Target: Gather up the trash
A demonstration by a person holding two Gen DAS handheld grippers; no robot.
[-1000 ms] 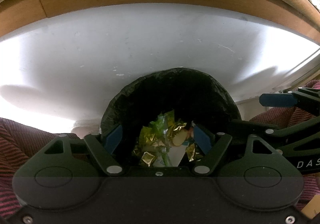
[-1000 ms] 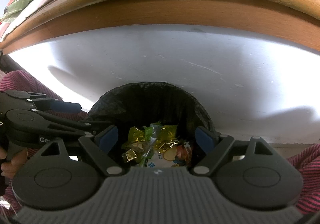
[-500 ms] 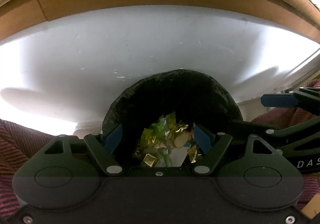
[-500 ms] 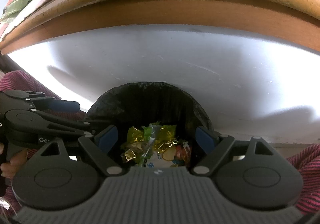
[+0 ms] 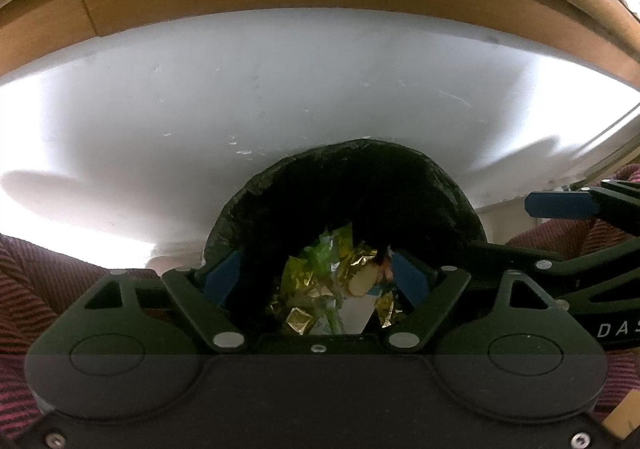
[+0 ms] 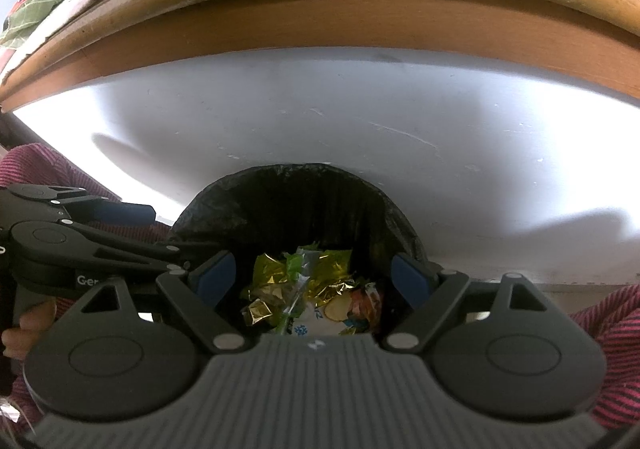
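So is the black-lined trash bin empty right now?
No, the trash bin holds a pile of gold and green wrappers at its bottom.

Both wrist views face down, sharing bin [image 5: 344, 185].

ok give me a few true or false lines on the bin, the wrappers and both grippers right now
1. The bin has a black liner. True.
2. The bin holds no trash. False: gold and green wrappers lie inside it.
3. The left gripper is shut on a wrapper. False: its jaws are apart with nothing between them.
4. The right gripper is open over the bin. True.
5. The bin stands on a white surface. True.
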